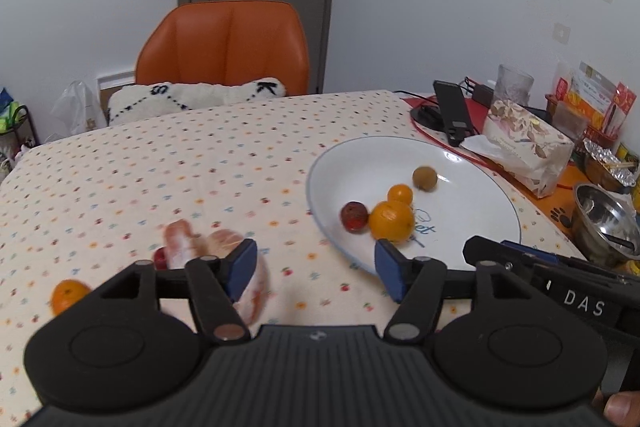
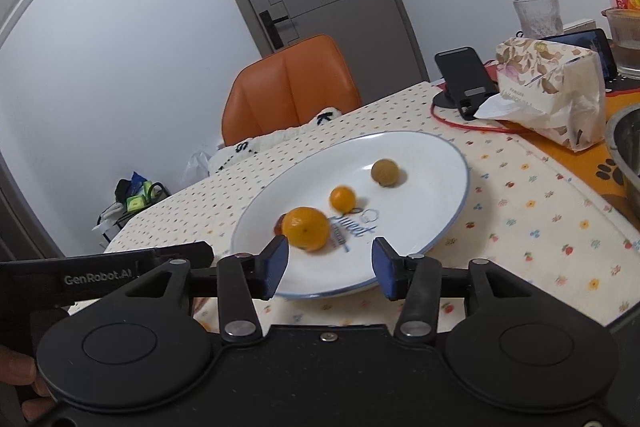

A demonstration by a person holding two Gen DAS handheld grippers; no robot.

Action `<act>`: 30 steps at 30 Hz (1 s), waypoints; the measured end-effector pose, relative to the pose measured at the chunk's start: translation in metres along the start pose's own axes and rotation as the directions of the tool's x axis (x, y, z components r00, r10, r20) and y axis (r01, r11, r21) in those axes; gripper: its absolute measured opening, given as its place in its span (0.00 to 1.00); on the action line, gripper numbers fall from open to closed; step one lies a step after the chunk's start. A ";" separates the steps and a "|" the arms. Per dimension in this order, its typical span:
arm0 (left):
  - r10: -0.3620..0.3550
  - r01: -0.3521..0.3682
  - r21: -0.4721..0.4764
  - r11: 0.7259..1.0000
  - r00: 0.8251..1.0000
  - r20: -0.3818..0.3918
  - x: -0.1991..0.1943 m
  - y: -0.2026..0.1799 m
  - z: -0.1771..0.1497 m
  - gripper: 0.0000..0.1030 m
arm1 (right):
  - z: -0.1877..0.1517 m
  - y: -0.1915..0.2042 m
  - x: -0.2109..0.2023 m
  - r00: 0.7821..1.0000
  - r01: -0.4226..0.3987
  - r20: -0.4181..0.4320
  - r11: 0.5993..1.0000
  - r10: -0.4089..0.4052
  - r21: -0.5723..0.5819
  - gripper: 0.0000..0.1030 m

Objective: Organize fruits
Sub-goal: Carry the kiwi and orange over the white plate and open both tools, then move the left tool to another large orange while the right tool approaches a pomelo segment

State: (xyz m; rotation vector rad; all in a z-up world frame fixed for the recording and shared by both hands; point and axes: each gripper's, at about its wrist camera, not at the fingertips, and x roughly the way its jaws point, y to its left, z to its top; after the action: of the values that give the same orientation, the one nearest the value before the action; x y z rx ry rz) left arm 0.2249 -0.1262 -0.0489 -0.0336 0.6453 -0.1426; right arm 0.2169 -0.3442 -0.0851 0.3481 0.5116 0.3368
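Note:
A white plate (image 1: 472, 167) (image 2: 420, 155) on the dotted tablecloth holds a large orange (image 1: 391, 221) (image 2: 306, 229), a small orange (image 1: 400, 194) (image 2: 342, 198), a dark red fruit (image 1: 354, 217) and a brownish round fruit (image 1: 425, 179) (image 2: 385, 172). My left gripper (image 1: 316, 269) is open, hovering over the cloth left of the plate. Pink-white peeled fruit pieces (image 1: 216, 255) lie by its left finger, blurred. Another orange (image 1: 68, 295) and a small red fruit (image 1: 161, 259) sit further left. My right gripper (image 2: 330, 267) is open over the plate's near rim.
An orange chair (image 1: 224, 43) with a white cushion (image 1: 192, 99) stands behind the table. At the right are a phone on a stand (image 1: 452, 111), a tissue pack (image 1: 528, 147), a glass (image 1: 514, 83), a steel bowl (image 1: 604, 223) and snack packets (image 1: 592, 99).

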 end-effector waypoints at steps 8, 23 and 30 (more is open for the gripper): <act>0.054 -0.052 -0.048 0.997 0.998 0.037 -0.026 0.028 -0.004 0.77 | -0.004 0.019 -0.009 1.000 -0.003 -0.002 1.000 0.003 -0.020 0.53; 0.139 -0.129 -0.122 0.984 0.987 0.078 -0.074 0.079 -0.017 0.85 | -0.006 0.055 -0.017 0.999 -0.043 0.006 0.999 0.043 -0.034 0.72; 0.165 -0.149 -0.163 0.975 0.982 0.088 -0.090 0.103 -0.025 0.86 | -0.010 0.075 -0.015 0.997 -0.072 -0.007 0.995 0.072 -0.069 0.74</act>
State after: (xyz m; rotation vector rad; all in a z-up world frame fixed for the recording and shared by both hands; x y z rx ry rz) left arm 0.1512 -0.0108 -0.0227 -0.1390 0.5544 0.0623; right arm 0.1826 -0.2806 -0.0571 0.2991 0.4913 0.4239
